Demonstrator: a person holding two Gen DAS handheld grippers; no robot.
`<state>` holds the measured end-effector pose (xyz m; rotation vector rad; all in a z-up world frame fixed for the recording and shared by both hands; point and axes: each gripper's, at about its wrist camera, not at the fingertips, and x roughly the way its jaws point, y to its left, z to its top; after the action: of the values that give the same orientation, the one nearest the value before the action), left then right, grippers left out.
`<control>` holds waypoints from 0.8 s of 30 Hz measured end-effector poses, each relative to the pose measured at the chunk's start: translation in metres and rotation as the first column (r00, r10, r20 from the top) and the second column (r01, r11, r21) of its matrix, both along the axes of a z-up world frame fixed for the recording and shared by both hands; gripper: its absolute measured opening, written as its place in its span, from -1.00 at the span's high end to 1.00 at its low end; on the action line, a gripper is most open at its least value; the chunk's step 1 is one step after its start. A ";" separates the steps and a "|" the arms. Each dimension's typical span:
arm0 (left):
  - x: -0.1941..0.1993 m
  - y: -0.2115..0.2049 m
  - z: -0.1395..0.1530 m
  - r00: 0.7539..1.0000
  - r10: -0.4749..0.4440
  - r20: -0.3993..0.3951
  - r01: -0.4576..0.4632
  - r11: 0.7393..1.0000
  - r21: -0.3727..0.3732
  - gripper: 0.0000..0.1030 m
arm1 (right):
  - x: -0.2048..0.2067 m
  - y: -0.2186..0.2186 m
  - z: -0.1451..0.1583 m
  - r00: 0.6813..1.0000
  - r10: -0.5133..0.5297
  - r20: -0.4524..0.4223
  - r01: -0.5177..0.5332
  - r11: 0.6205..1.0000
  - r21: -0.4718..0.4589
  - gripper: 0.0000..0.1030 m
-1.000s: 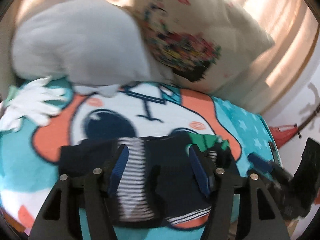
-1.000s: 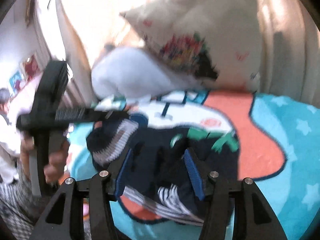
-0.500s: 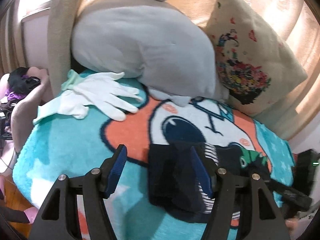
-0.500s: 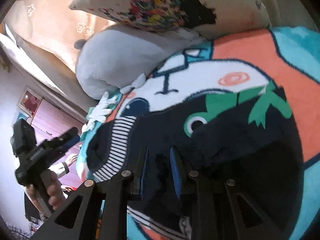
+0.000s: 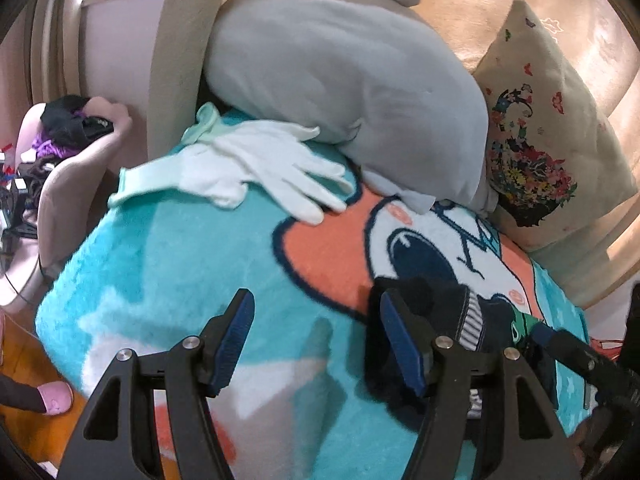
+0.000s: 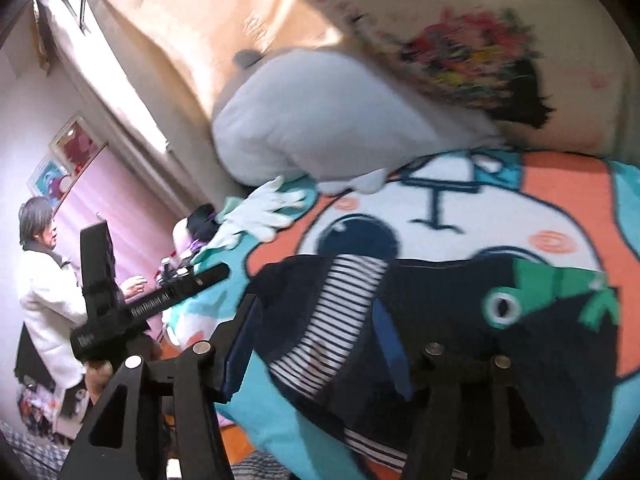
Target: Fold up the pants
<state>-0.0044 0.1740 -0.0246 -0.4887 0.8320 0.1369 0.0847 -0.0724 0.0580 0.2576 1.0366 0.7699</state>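
Note:
The folded dark navy pants [image 6: 460,320], with a striped panel and a green cartoon print, lie on the teal and orange blanket [image 5: 180,264]. In the left wrist view the pants [image 5: 452,312] sit just right of my left gripper [image 5: 316,336], which is open and empty over bare blanket. My right gripper [image 6: 312,340] is open with its jaws wide, hovering over the striped part of the pants. The left gripper also shows in the right wrist view [image 6: 152,304], out past the blanket's left edge.
A grey plush pillow [image 5: 352,92] and a cream floral cushion [image 5: 544,136] lie at the back. White gloves [image 5: 256,168] rest on the blanket's far left. A pink chair with clothes [image 5: 68,148] stands left of the bed. A person [image 6: 44,280] stands beyond.
My left gripper has swung left off the pants, over bare blanket. My right gripper was nearly shut on the pants half a second ago and has opened wide and drawn back.

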 end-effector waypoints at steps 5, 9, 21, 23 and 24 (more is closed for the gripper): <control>-0.011 0.012 -0.007 0.999 0.033 -0.007 -0.033 0.999 0.003 -0.26 | 0.014 0.047 -0.012 0.989 0.115 -0.089 -0.119 0.992 -0.047 -0.28; -0.017 0.016 -0.008 0.999 0.041 -0.007 -0.041 0.999 0.025 -0.26 | 0.016 0.097 -0.020 0.970 0.220 -0.100 -0.236 0.953 -0.191 -0.30; -0.033 0.045 -0.015 0.997 0.078 0.004 -0.078 0.997 -0.013 -0.25 | 0.006 0.179 -0.048 0.948 0.308 -0.077 -0.299 0.786 -0.542 -0.42; -0.034 0.046 -0.015 0.997 0.082 0.009 -0.082 0.997 -0.009 -0.25 | 0.004 0.182 -0.053 0.947 0.315 -0.070 -0.296 0.763 -0.575 -0.42; -0.034 0.047 -0.016 0.996 0.085 0.009 -0.084 0.996 -0.014 -0.25 | 0.003 0.183 -0.055 0.946 0.318 -0.067 -0.294 0.752 -0.590 -0.42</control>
<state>-0.0386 0.2208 -0.0406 -0.5377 0.8040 0.2067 0.0880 0.1110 0.0029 -0.4857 1.2492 0.6965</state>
